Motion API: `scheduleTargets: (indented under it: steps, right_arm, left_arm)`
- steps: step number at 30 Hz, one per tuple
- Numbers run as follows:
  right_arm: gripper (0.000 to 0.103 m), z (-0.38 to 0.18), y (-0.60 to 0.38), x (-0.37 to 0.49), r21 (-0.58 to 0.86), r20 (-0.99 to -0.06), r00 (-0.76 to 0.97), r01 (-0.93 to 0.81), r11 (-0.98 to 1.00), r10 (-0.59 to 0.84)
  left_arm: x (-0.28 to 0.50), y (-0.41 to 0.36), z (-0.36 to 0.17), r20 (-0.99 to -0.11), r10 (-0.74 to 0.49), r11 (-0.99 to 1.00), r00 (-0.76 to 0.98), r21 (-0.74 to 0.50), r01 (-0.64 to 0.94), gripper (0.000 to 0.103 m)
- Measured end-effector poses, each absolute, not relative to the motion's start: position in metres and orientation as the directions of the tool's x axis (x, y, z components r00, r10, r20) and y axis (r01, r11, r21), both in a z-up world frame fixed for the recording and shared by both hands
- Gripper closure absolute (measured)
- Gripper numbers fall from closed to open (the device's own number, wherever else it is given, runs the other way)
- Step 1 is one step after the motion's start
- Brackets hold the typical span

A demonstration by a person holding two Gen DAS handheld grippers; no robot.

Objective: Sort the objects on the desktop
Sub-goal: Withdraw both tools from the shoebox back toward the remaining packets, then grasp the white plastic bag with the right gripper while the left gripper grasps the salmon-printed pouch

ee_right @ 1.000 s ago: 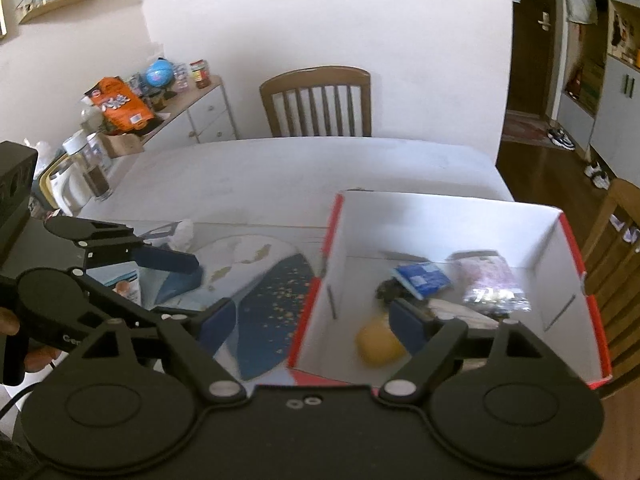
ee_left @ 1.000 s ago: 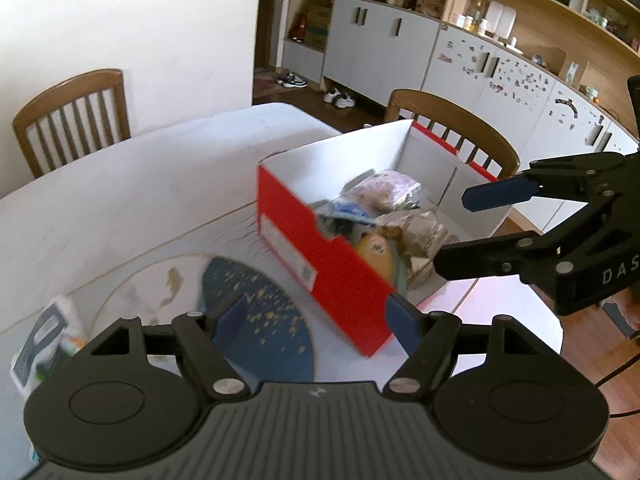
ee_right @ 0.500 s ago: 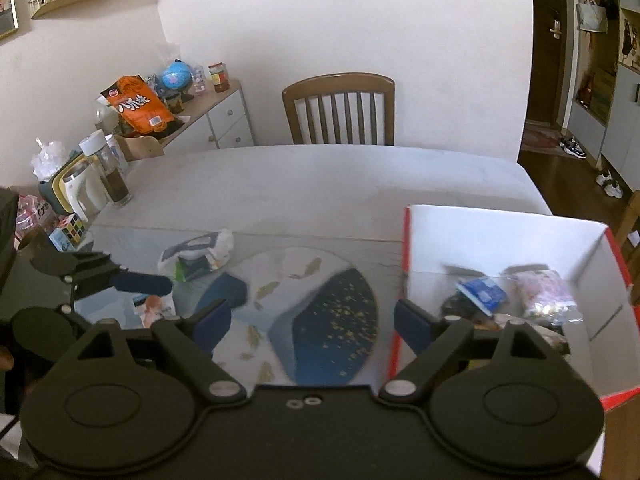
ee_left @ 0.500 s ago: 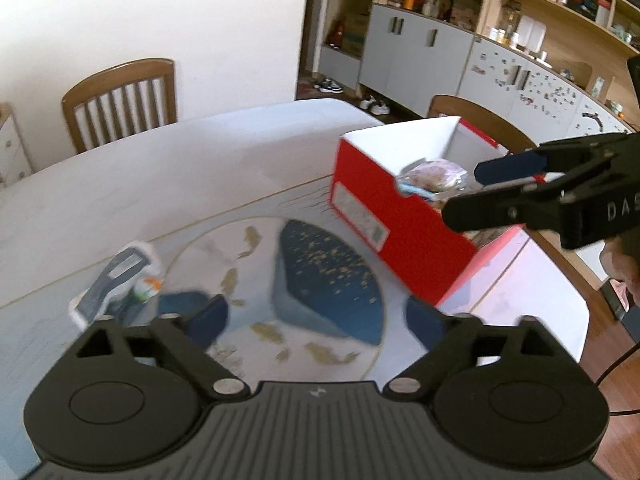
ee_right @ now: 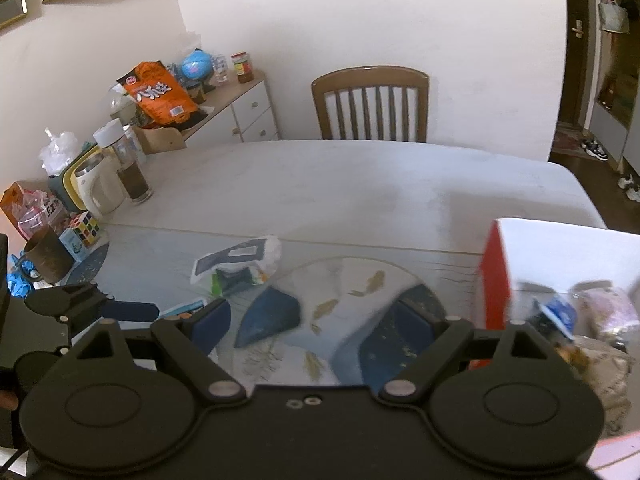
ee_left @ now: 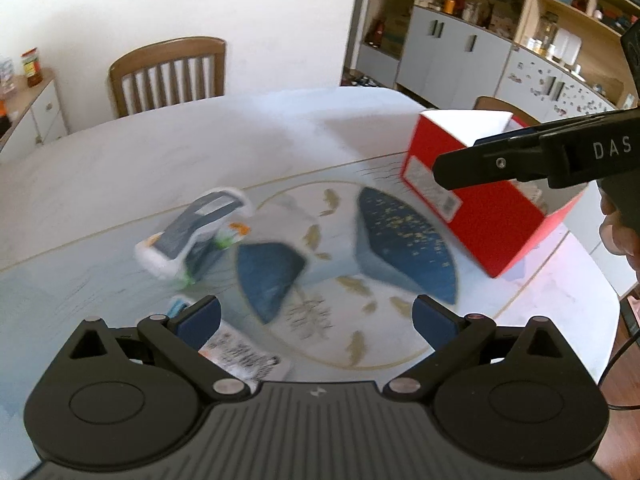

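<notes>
My left gripper (ee_left: 316,314) is wide open and holds nothing; my right gripper (ee_right: 326,322) is open and empty too. A white packet (ee_left: 196,236) lies on the table (ee_left: 200,152); the red box (ee_left: 476,200) sits well apart.

White walls, a wooden chair (ee_right: 370,104) behind the table (ee_right: 340,184), grey cabinets (ee_left: 452,56).

We see box (ee_right: 560,252) at frame right on worktop (ee_right: 360,184); packets (ee_right: 592,312) inside it. Crumpled bag (ee_right: 240,260) centre-left on mat (ee_right: 360,280). Chair (ee_right: 370,104) behind worktop. Cube (ee_right: 84,228) far left.
</notes>
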State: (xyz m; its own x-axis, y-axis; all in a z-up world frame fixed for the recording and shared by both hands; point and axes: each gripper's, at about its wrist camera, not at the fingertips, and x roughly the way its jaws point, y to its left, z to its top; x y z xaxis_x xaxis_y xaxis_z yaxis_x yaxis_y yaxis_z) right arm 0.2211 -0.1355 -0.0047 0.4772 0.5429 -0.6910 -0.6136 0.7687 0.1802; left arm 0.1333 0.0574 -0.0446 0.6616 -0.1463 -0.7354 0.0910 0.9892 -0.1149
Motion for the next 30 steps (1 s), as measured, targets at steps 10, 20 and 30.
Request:
scheduleTargets:
  steps: [10,20,30]
  right_arm:
    - [0.014,-0.021,-0.09,0.231,0.186,-0.712,0.435,-0.641,0.745,0.551]
    - [0.014,-0.032,-0.054,0.247,0.188,-0.723,0.413,-0.654,0.733,0.554]
    - [0.014,-0.049,-0.017,0.27,0.202,-0.741,0.387,-0.651,0.732,0.549]
  left_arm:
    - [0.137,0.106,-0.066,-0.757,-0.095,0.994,0.646,-0.108,0.019,0.001]
    - [0.147,0.134,-0.092,-0.776,-0.098,0.992,0.623,-0.128,-0.003,0.001]
    - [0.156,0.15,-0.107,-0.786,-0.12,0.986,0.606,-0.167,-0.021,0.001]
